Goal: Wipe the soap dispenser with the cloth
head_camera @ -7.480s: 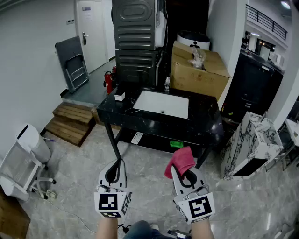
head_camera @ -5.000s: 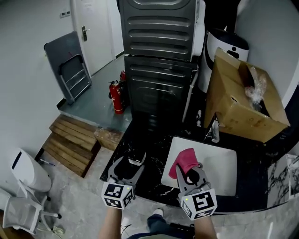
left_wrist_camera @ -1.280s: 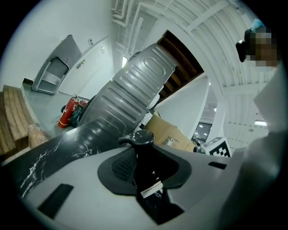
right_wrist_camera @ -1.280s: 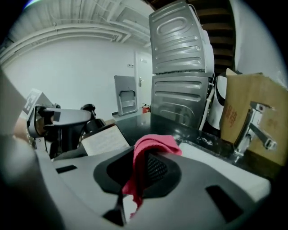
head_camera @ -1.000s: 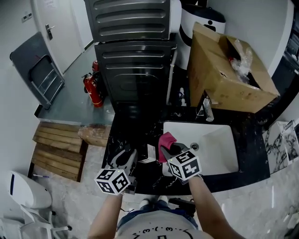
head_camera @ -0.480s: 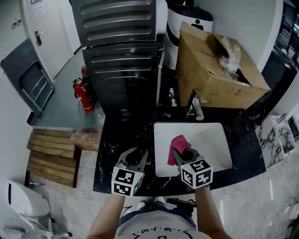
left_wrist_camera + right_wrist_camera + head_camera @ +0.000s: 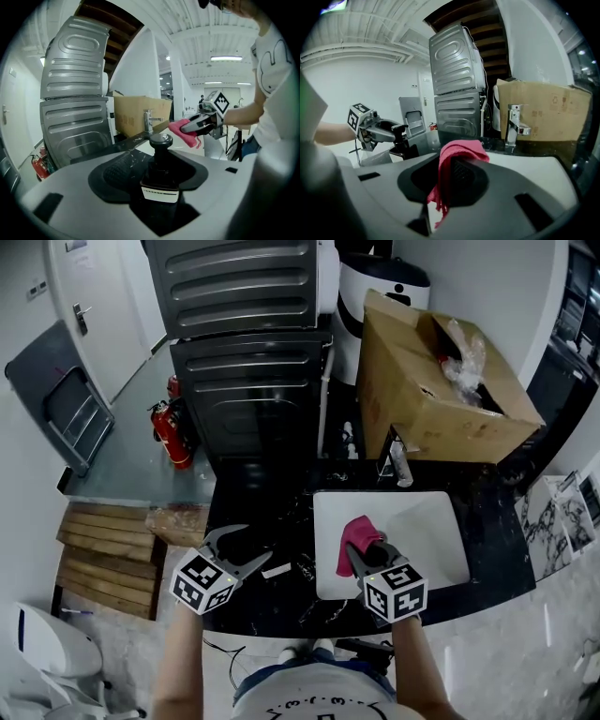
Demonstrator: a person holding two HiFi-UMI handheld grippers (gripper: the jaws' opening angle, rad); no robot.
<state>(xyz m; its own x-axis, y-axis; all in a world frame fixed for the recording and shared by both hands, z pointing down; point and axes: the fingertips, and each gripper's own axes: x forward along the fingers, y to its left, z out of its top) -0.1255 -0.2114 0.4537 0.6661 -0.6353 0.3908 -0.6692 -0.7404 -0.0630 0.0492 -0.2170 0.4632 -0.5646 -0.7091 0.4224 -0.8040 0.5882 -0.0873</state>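
The left claw [image 7: 259, 545] is spread wide, its jaws having just been opening, and the dispenser [image 7: 159, 161] stands upright between them with neither pad pressing on it. The dispenser is a dark bottle with a round pump head on top and a pale label low on its body. It sits on the black desk [image 7: 253, 507], left of the white sink [image 7: 422, 531] and toward the near edge. The right claw [image 7: 366, 551] is pinched on the pink cloth [image 7: 354, 532], which bunches over the jaw tips and hangs down a little on 1 side. This claw is held over the left part of the sink, just right of the left claw and apart from the dispenser, so the cloth touches neither the bottle nor the desk. Seen from the left claw's camera, the cloth is beyond the pump head and to its right. A chrome tap [image 7: 398, 465] stands at the far rim of the sink, with a cardboard box [image 7: 422, 381] behind it. To the left of the box, 2 grey machines [image 7: 244, 334] are stacked against the far side of the desk, and a red extinguisher [image 7: 167, 423] stands on the floor further left.
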